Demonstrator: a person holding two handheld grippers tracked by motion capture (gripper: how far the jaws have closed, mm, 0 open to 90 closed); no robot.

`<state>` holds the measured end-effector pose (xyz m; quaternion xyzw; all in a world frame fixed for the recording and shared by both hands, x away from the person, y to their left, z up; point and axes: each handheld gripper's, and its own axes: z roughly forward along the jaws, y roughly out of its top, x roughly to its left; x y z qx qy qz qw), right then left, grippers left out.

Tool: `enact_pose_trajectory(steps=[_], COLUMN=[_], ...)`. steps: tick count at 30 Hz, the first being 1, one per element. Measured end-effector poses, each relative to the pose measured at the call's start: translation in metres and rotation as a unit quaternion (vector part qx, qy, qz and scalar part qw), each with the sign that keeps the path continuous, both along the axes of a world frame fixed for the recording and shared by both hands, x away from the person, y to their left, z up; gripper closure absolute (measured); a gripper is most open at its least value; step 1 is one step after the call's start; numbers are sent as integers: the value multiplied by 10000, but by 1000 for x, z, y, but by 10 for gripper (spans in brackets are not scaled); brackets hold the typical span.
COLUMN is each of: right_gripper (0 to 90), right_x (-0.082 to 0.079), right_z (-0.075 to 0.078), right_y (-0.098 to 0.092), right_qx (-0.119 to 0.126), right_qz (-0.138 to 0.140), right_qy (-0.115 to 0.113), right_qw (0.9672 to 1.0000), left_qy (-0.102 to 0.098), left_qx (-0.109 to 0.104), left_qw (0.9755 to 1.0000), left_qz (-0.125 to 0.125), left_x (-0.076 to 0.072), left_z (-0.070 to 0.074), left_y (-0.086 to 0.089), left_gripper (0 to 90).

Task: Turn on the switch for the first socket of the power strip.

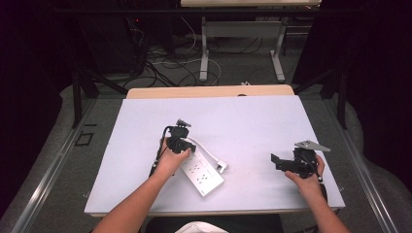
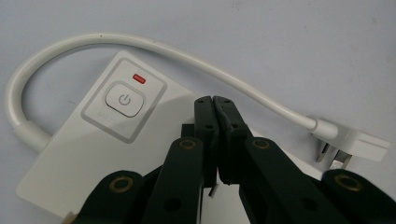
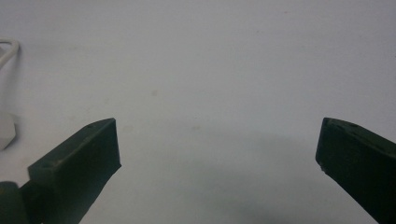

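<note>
A white power strip point(image 1: 201, 174) lies on the white table, with its short white cable point(image 2: 187, 58) looping round to a white plug point(image 2: 355, 142). Its end carries a power button point(image 2: 123, 99) and a small red light point(image 2: 139, 78). My left gripper point(image 2: 213, 100) is shut, its jaws pressed together with nothing between them, and it hovers over the strip just beside the button. In the high view the left gripper point(image 1: 177, 141) sits at the strip's far end. My right gripper point(image 1: 284, 162) stands wide open over bare table, well to the right of the strip, with nothing between its jaws.
The white tabletop point(image 1: 252, 121) has free room on all sides of the strip. Beyond its far edge are desk legs point(image 1: 204, 53) and loose cables point(image 1: 160, 68) on the floor. The plug's edge point(image 3: 5, 130) shows at the left of the right gripper view.
</note>
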<state>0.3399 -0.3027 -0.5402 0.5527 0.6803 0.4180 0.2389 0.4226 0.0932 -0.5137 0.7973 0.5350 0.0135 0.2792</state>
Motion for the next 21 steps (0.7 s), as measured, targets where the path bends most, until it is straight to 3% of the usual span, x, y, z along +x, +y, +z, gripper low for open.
enact_pose_trajectory(steps=[21], right_gripper=[0], right_x=[0], right_z=[0], right_y=[-1], right_qx=[-12], right_qz=[35], right_qy=[17], right_qw=[10000], left_qy=[-32], left_qx=[72], left_qw=[10000], left_qz=[3], left_x=[0], left_z=[-1], left_y=[1], left_gripper=[878])
